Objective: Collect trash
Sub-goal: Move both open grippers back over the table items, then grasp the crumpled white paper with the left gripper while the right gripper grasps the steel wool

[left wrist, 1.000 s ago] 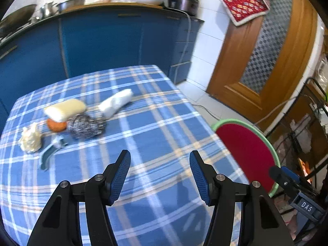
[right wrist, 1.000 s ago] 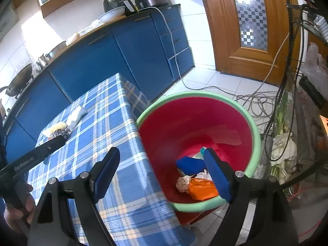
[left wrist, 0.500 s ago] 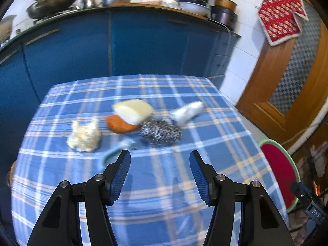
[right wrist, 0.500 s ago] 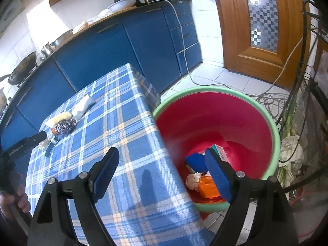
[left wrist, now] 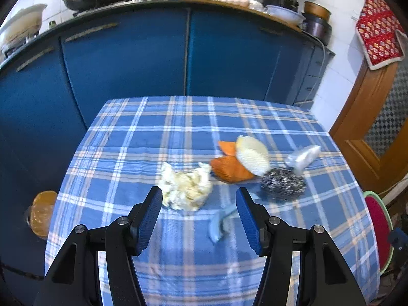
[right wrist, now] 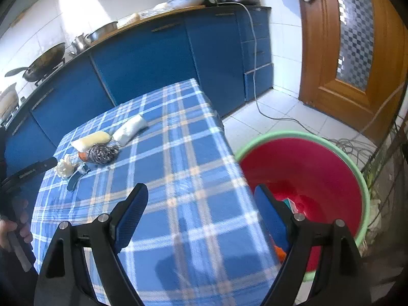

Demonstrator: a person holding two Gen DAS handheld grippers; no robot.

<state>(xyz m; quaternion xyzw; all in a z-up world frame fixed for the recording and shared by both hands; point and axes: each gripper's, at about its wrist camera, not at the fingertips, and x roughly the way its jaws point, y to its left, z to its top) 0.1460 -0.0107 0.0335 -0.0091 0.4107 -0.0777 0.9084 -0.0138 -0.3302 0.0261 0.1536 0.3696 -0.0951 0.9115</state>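
We see a table with checked cloth; on it lie a tissue, peel, scourer, wrapper and razor.

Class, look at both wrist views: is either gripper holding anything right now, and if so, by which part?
Nothing is held. The left gripper is open above the tablecloth, short of the crumpled tissue. The right gripper is open and empty beside the red bin.

Since one second ago, the left gripper has swung leftward and advanced toward the trash cluster; the crumpled tissue now lies just ahead of its fingertips (previously far left). The right gripper has shifted from above the red basin to the tablecloth edge
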